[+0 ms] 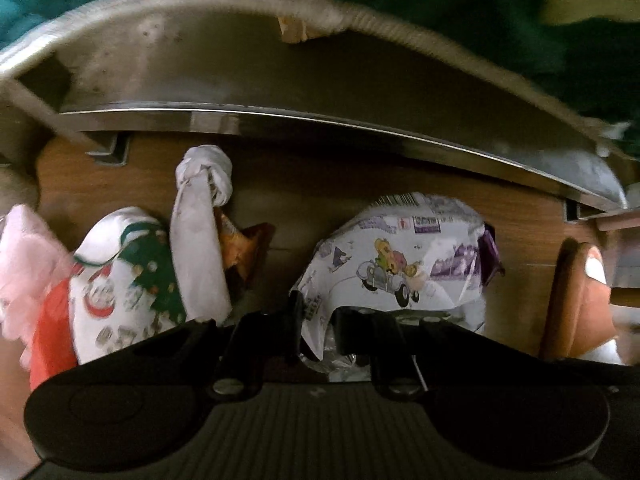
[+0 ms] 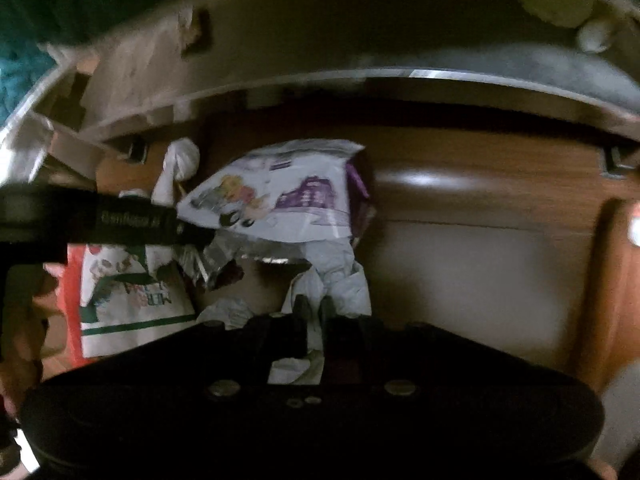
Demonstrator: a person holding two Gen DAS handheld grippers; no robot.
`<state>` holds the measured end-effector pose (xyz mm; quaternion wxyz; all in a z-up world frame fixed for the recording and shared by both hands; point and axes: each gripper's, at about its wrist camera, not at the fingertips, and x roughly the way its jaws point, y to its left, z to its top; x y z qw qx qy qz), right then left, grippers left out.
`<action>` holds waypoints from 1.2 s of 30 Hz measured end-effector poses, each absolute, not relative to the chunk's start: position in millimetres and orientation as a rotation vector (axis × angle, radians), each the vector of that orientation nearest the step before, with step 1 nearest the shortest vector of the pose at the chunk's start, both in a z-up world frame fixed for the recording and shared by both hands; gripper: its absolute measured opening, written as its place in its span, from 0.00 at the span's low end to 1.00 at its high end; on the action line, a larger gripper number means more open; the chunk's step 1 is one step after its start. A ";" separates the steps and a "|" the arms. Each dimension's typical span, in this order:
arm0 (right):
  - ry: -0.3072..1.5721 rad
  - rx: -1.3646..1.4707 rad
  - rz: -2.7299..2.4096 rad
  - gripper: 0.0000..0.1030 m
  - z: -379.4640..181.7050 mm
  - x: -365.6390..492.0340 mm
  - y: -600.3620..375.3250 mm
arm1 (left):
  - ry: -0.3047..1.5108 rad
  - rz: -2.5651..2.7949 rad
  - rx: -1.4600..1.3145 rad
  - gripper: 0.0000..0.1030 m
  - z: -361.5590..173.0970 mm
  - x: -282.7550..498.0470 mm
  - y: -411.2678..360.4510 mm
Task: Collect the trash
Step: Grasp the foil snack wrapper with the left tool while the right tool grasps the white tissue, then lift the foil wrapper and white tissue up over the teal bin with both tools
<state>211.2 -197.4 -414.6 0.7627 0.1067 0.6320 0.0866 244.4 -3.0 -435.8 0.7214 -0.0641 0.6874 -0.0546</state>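
In the left wrist view, my left gripper [image 1: 318, 309] is shut on the lower edge of a white foil snack wrapper [image 1: 400, 252] printed with a cartoon car and purple panels. The right wrist view shows the same wrapper [image 2: 280, 196], with the left gripper [image 2: 200, 236] reaching in from the left and pinching its silver inner edge. My right gripper [image 2: 313, 306] is shut on a crumpled white paper [image 2: 340, 280] that hangs just below the wrapper. Both point down at a wooden floor [image 1: 320, 200].
A knotted white bag with a Christmas print [image 1: 132, 280] stands at the left, with a red bag [image 1: 52, 320] and an orange snack packet [image 1: 236, 248] beside it. A brown slipper [image 1: 576, 300] lies at the right. A low metal furniture rail [image 1: 320, 120] crosses above.
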 end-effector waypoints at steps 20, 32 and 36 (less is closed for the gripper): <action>1.103 0.142 0.277 0.06 -199.9 140.7 -201.0 | 1.276 -0.015 -0.209 0.14 -230.0 184.1 16.6; 0.795 0.100 0.318 0.06 -61.3 103.4 -196.1 | 1.011 -0.028 -0.209 0.14 -85.8 147.9 31.4; 0.698 0.068 0.333 0.06 -17.8 98.4 -191.4 | 0.930 -0.029 -0.209 0.14 -40.8 142.1 36.0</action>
